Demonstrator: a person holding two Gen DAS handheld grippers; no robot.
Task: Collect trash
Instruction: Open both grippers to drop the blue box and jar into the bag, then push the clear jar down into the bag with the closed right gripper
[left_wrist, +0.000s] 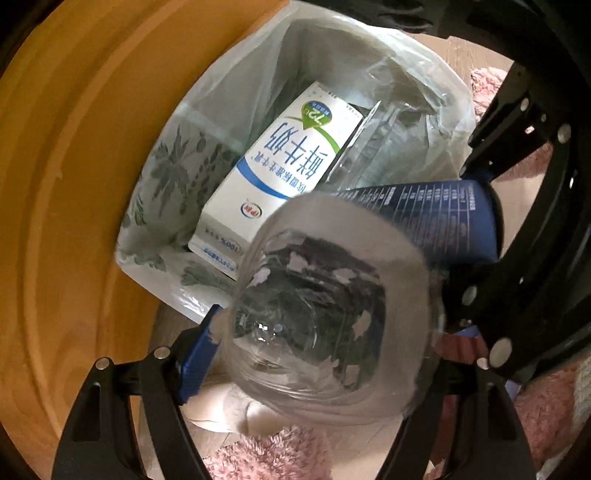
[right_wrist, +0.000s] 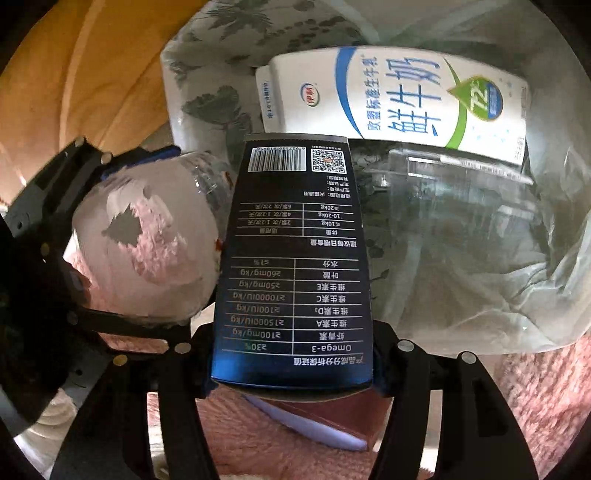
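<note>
Pink rug (right_wrist: 535, 387), lined bin (left_wrist: 177, 177) | left hand-held gripper (left_wrist: 325, 332) clamping clear bottle (left_wrist: 332, 314) | right hand-held gripper (right_wrist: 291, 369) gripping dark box (right_wrist: 295, 258), poising both over bin for dropping.

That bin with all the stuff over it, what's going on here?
A person is clearing trash with a gripper in each hand. The left gripper is clamped on a clear plastic bottle, and the right gripper holds a dark blue box. Both hang over the bag-lined bin, not yet let go. A milk carton and a clear plastic container already lie inside.
</note>
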